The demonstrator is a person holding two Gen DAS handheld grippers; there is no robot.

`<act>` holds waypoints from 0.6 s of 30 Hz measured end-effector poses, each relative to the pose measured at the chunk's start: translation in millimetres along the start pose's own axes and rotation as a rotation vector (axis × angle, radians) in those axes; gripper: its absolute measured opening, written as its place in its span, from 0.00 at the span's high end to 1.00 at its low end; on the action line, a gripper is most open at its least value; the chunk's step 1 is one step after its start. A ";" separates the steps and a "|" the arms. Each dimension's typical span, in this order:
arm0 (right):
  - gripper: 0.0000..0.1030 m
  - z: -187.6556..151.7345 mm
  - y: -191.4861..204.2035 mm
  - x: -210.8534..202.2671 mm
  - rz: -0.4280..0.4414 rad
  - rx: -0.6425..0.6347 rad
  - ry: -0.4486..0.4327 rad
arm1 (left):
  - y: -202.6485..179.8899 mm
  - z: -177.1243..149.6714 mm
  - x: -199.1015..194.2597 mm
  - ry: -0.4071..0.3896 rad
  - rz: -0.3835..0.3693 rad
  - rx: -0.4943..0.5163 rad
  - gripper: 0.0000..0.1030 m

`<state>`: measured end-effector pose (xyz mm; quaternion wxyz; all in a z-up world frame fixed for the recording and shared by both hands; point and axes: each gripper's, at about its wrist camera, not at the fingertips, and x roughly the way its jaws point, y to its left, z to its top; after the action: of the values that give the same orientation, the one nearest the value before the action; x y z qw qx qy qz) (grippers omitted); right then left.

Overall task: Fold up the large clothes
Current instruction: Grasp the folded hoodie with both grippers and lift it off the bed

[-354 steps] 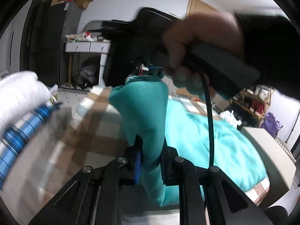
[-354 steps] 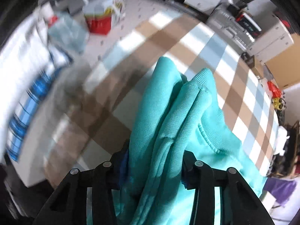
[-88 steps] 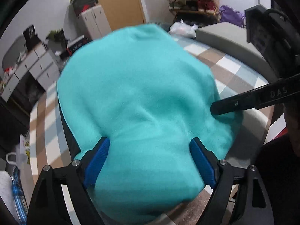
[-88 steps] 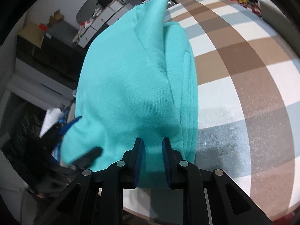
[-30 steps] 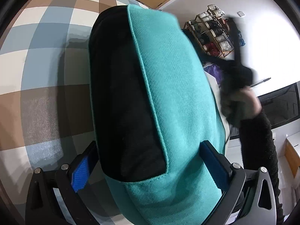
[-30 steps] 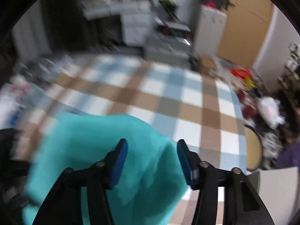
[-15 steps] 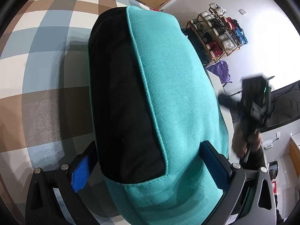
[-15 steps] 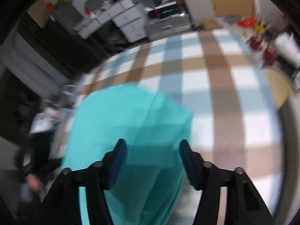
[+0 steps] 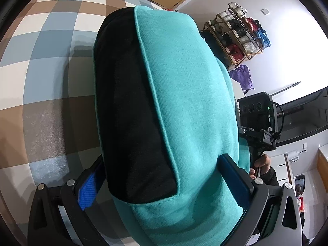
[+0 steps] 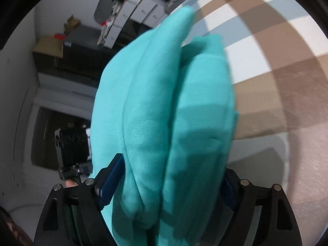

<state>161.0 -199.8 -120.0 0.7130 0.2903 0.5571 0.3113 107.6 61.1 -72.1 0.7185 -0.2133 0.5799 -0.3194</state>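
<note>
**Right gripper swings in around the folded bundle**

Swung round from facing the room, the right gripper [image 10: 166, 181] now straddles the folded teal garment [image 9: 184, 110], and its jaws have just been opening with the thick bundle between them; its blue pads [image 10: 111, 176] sit at the cloth's sides, but motion blur hides whether they press.

Beneath lies the checked bedspread [image 9: 45, 65], flat, in brown, blue and white squares. On it the garment is a plump, soft fleece wad with a stitched hem and a black inner panel [image 9: 131, 110]. Left gripper [image 9: 164, 186] is spread wide, clenched on that wad. Beyond stand a wooden shoe rack [image 9: 237, 37], a purple bag [image 9: 243, 75] and white drawers [image 10: 141, 10].
</note>
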 end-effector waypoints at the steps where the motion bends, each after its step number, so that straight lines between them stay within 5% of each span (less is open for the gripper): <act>1: 0.19 1.0 -0.2 4.3 0.003 0.002 0.004 | 0.8 1.7 0.6 0.004 -0.010 -0.011 0.01; 4: 0.22 1.9 0.4 10.7 0.002 0.005 -0.007 | -0.6 5.1 3.9 0.016 -0.027 -0.017 0.01; 8: 0.43 -8.1 16.9 -1.3 0.010 -0.041 -0.063 | -7.7 3.4 -2.6 0.007 -0.071 -0.007 0.01; 12: 0.44 -21.9 37.5 -15.9 0.090 -0.124 -0.088 | -16.3 -1.4 -3.6 0.024 -0.079 0.030 0.01; 18: 0.36 -17.7 9.6 9.9 0.082 -0.001 -0.048 | -4.2 5.1 5.3 0.051 -0.069 0.002 0.01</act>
<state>144.3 -184.9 -122.5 0.7131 0.3200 0.5273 0.3333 112.3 54.1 -71.8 0.6923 -0.2239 0.5900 -0.3500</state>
